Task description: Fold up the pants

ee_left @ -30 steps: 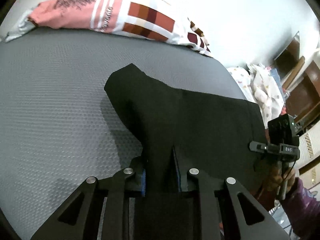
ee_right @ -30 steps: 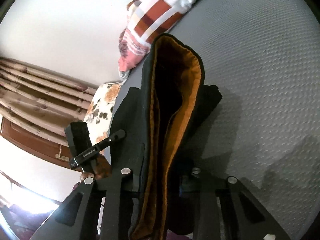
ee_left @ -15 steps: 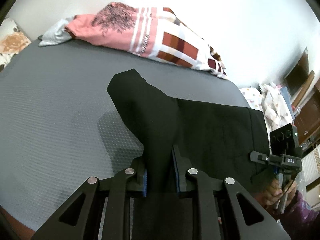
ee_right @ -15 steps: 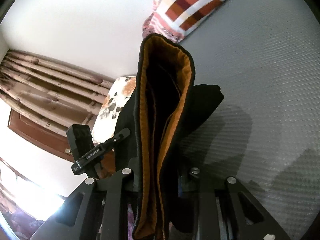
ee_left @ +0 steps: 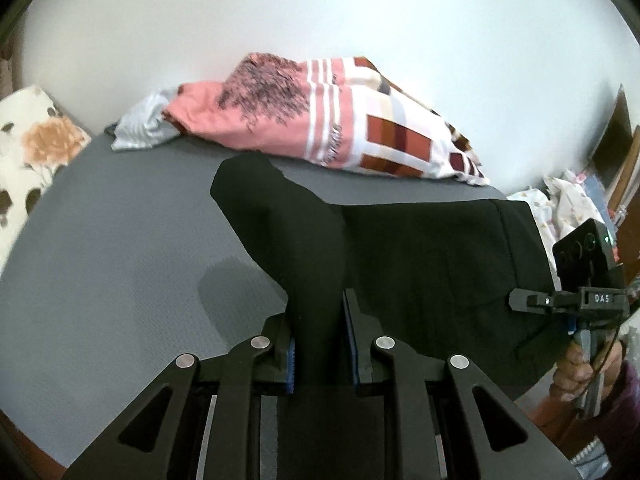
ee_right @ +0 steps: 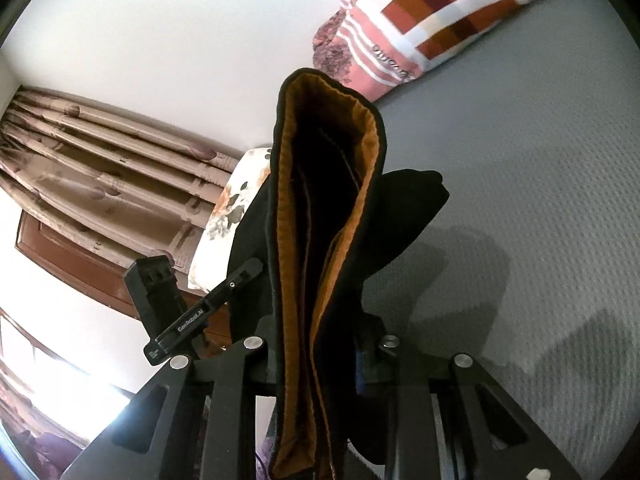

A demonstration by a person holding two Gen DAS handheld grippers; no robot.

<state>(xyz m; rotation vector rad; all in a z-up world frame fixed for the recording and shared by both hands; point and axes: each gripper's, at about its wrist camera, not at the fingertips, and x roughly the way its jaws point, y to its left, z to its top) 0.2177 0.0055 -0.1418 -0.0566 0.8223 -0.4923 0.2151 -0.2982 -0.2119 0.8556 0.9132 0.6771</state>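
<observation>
Black pants (ee_left: pixel 420 264) hung lifted above the grey bed (ee_left: pixel 120 264), stretched between both claws, free corner drooping toward the bed in front of the pink patterned pillow (ee_left: pixel 340 128). Left claw (ee_left: pixel 320 350) was clenched on a bunched black fold; blue pads pressed the cloth from both sides. Right claw (ee_right: pixel 320 354) was clenched on the waistband end, orange lining (ee_right: pixel 340 240) showing inside the opening. Step in hand looked like carrying the held edge over for a fold. To do it well: keep both grips tight, keep hands level so the edge stays taut, lower the fabric flat onto the bed clear of the pillow, match edges before letting go. Risk: thick waistband slipping, the drooping corner folding under.
</observation>
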